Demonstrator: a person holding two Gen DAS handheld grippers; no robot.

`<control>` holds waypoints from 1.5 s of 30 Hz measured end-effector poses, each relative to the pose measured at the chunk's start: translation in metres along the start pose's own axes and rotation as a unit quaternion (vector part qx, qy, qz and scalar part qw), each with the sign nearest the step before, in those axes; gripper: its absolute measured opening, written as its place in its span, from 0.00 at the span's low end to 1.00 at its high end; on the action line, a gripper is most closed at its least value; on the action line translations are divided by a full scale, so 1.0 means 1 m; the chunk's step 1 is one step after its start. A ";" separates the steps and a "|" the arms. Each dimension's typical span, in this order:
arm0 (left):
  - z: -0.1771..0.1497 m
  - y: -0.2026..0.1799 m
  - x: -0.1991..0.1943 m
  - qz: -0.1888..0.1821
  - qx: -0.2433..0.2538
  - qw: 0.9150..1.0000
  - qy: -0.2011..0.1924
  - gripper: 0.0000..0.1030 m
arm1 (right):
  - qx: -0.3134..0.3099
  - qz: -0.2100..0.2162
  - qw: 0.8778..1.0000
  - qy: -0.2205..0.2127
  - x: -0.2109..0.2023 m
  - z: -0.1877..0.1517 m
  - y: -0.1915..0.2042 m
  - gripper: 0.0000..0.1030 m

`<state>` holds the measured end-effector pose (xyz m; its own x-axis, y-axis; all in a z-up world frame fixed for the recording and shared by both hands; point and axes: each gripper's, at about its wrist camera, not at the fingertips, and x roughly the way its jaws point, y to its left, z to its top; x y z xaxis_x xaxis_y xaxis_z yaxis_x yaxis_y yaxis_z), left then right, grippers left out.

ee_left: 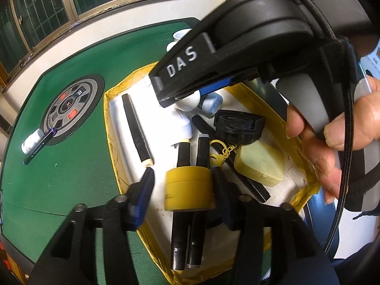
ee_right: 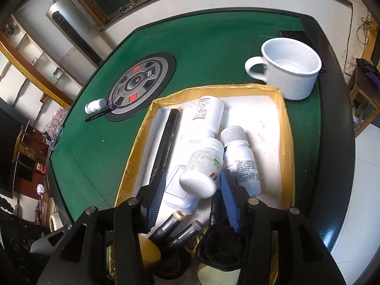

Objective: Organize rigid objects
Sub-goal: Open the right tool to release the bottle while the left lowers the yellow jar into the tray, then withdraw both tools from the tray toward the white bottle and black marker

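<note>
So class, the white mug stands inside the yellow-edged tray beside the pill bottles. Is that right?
Not quite. The white mug stands outside the yellow-edged tray, on the green table beyond its far corner. The pill bottles do lie inside. The right wrist view shows it.

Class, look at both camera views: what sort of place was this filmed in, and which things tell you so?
Probably a room in a home, not a lab. The work surface is a green felt game table with a round control panel set in its middle, a white mug stands on it, and barred windows run along the wall.
</note>
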<state>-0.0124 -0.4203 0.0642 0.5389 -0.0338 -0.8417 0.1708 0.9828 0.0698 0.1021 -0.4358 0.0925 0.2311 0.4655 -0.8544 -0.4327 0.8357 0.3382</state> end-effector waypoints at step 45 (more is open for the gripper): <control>-0.008 0.202 -0.060 -0.131 -0.174 0.975 -0.041 0.65 | 0.033 0.045 0.996 -0.073 -0.065 -0.013 0.051 0.47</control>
<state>-0.0170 -0.2183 0.1244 0.5808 -0.2915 -0.7600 0.0286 0.9404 -0.3388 0.0537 -0.4274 0.1601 0.3208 0.5731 -0.7541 -0.4011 0.8035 0.4399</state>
